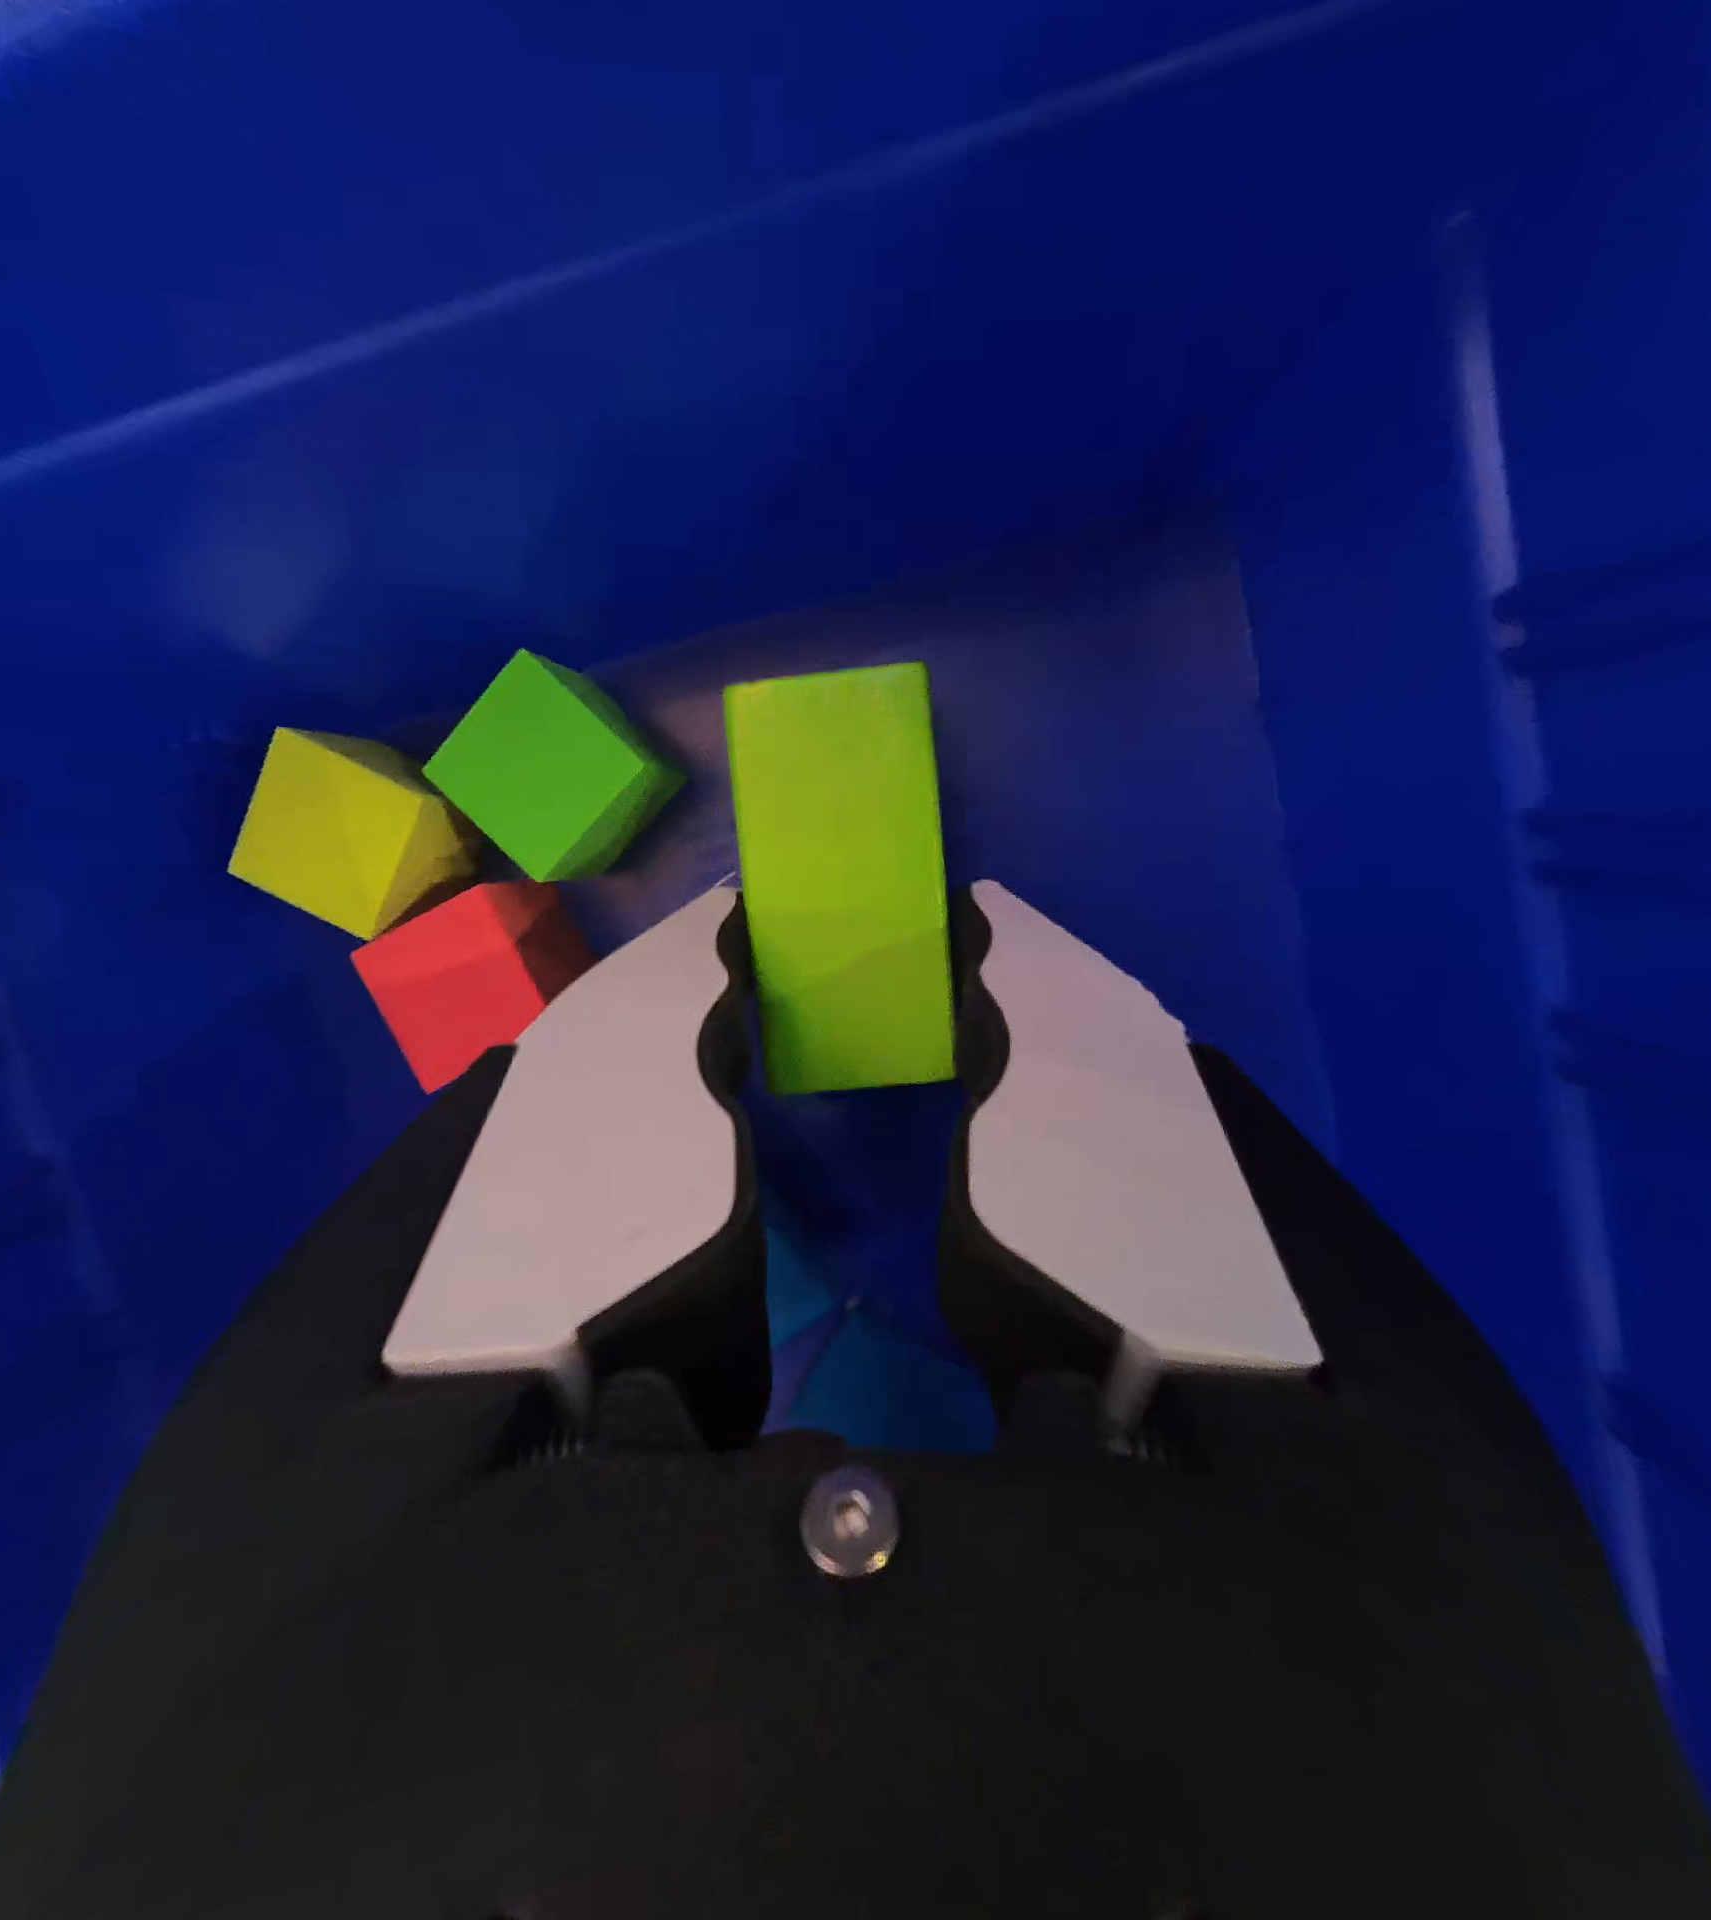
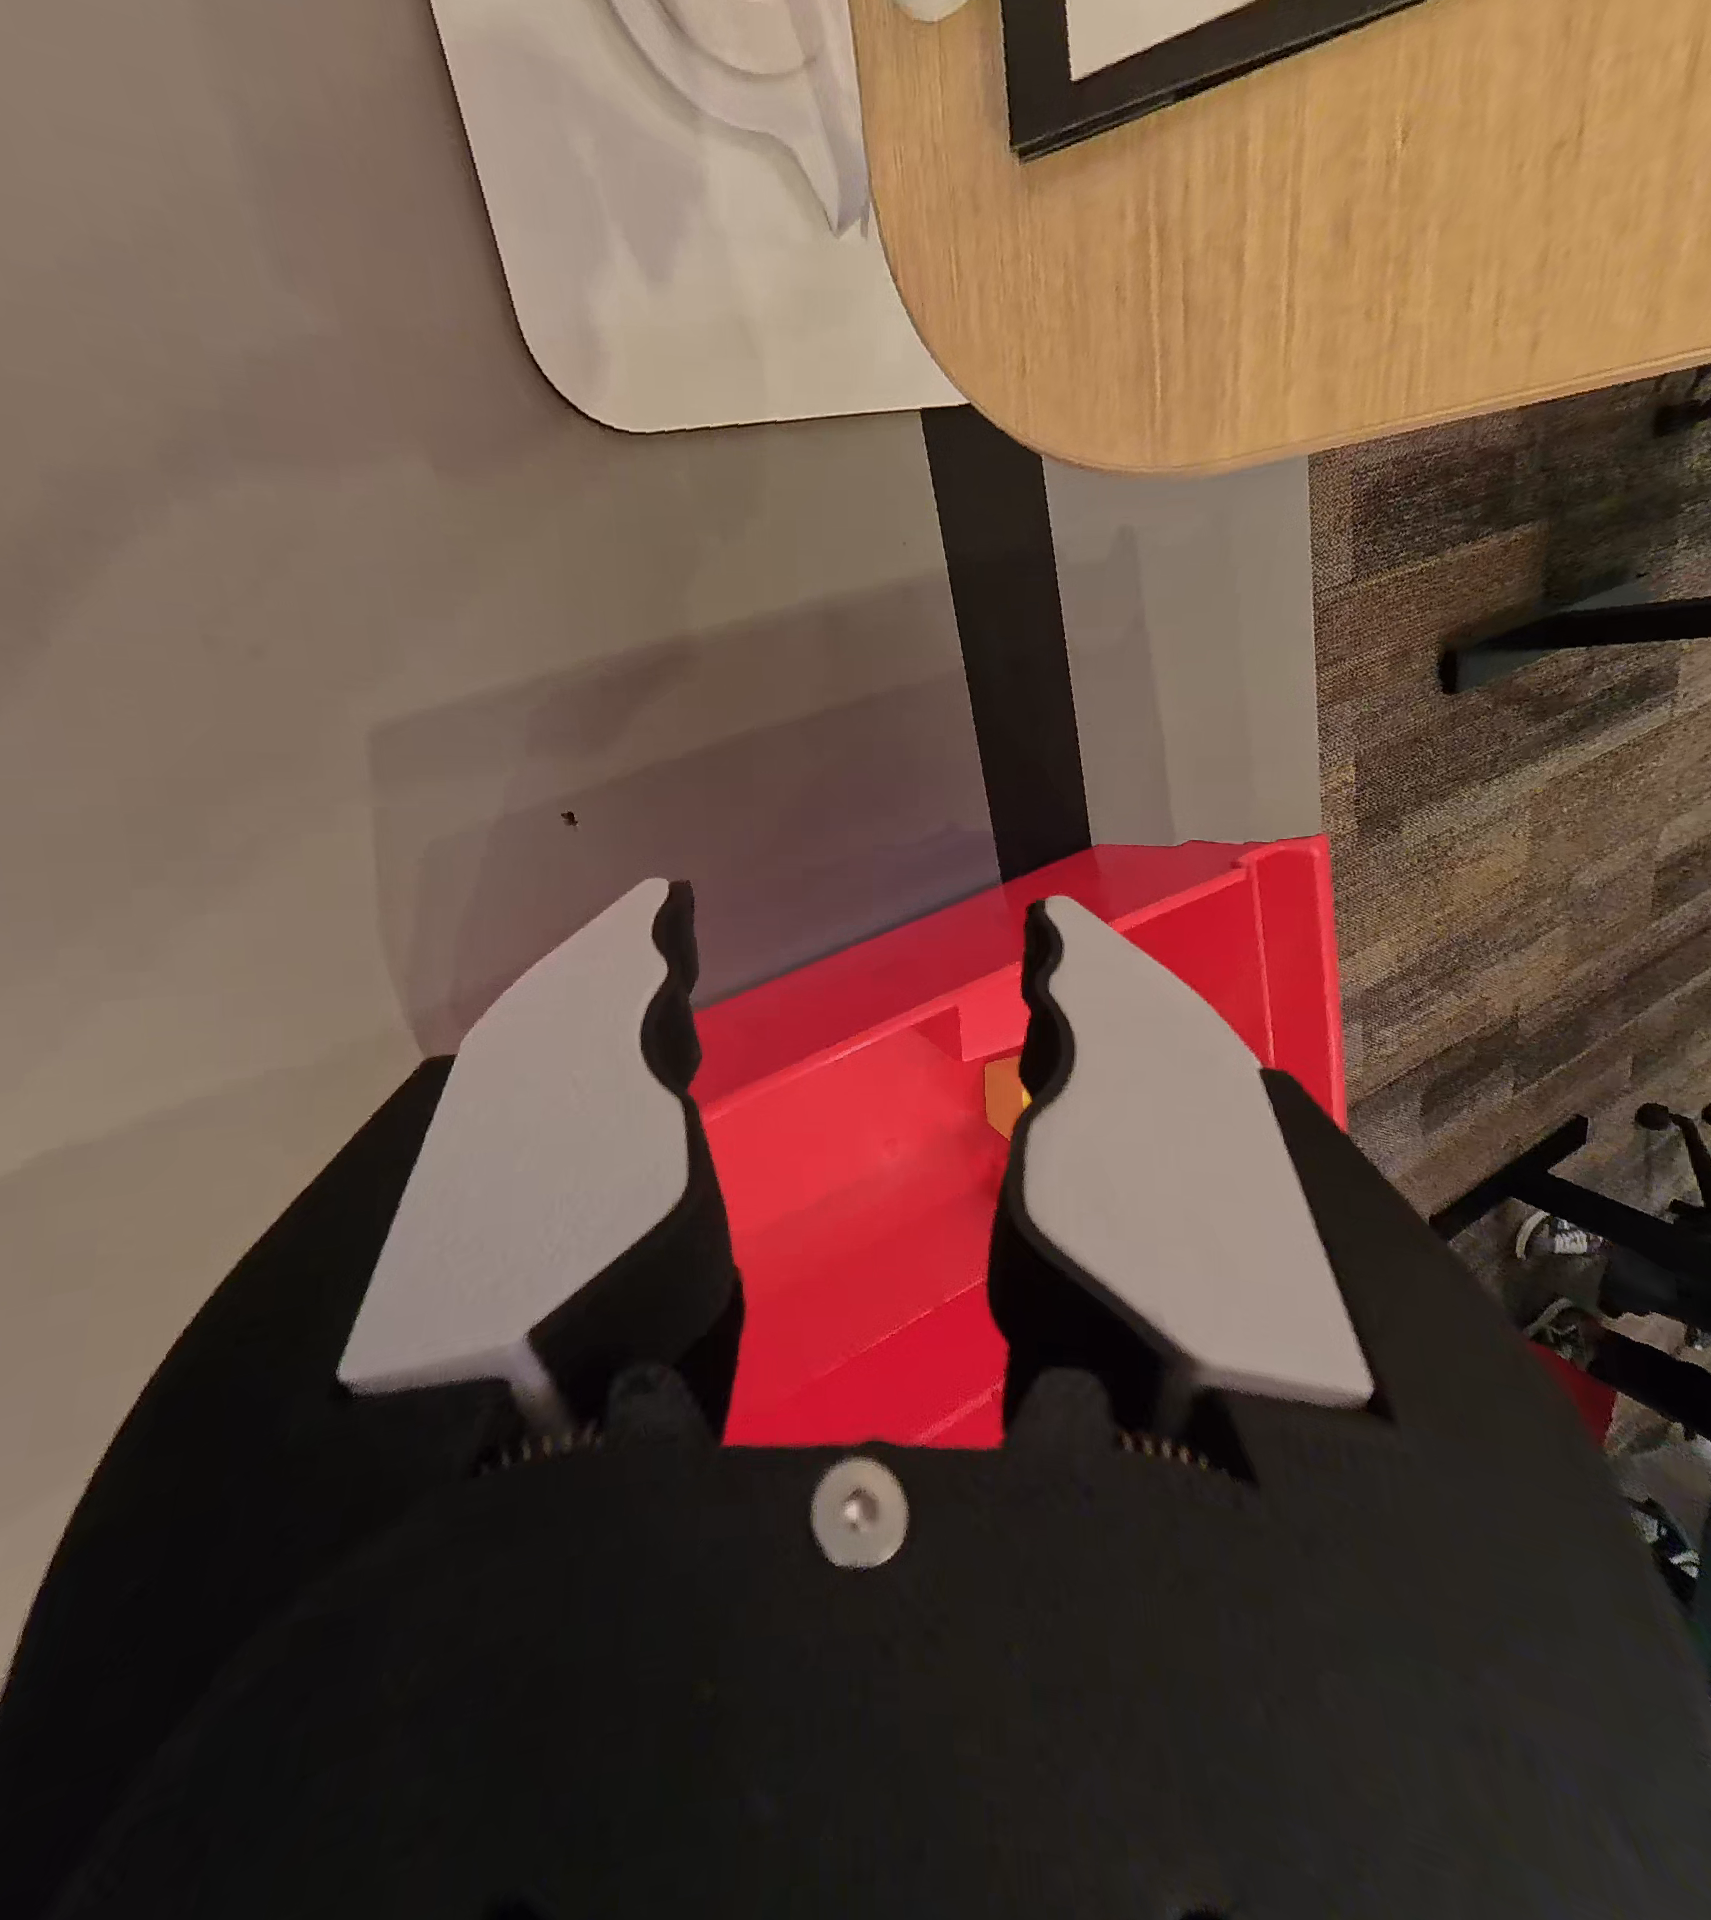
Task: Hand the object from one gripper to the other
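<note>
A blue bin (image 1: 1038,364) fills the left wrist view; the left gripper (image 1: 846,977) clamps a lime-green block (image 1: 835,883), its long axis running straight out past the fingertips, beside three cubes (image 1: 477,831). In the right wrist view, above a red bin (image 2: 1287,935) on a grey table (image 2: 207,623), the right gripper (image 2: 856,977) gapes wide and empty, the block out of sight.

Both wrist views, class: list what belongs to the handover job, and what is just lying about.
Job: lime green block clamped in the left tool; open right tool.

Lying about: yellow cube, green cube, red cube, blue bin, red bin.
</note>
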The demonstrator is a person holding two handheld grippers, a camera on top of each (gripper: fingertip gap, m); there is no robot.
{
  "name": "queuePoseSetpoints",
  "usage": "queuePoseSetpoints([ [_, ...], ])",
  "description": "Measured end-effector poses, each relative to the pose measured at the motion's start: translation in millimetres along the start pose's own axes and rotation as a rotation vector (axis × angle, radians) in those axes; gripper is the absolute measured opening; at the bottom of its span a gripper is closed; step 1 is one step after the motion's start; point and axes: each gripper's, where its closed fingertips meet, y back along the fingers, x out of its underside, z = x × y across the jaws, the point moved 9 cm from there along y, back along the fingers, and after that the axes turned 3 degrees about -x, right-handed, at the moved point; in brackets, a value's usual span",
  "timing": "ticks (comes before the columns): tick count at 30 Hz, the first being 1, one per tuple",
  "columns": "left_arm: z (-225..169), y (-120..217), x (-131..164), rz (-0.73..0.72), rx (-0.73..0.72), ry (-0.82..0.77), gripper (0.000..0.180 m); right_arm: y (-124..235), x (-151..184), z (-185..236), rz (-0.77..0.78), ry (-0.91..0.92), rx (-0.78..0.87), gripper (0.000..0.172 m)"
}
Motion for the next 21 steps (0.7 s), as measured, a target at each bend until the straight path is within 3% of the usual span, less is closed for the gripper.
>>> queuePoseSetpoints([
  [5,2.6,3.8,2.7,-0.028,-0.011,-0.037,0.036,5.3,-7.2,1.3,-0.059,-0.023,0.000,0.058],
  [8,10.2,24.7,-2.8,-0.118,0.017,-0.018,0.036,20.5,-19.3,2.8,-0.166,-0.053,0.010,0.060],
  [14,5.8,131.4,-22.1,-0.565,0.264,-0.015,0.036,61.3,-83.7,20.4,-0.545,-0.034,-0.003,0.056],
  [18,-31.4,213.5,-25.8,-0.941,0.572,-0.137,0.036,80.4,-145.3,35.2,-0.860,-0.016,-0.070,0.045],
  [21,-69.6,253.7,-20.7,-1.173,0.823,-0.272,0.035,83.4,-188.3,41.1,-1.050,-0.031,-0.161,0.052],
])
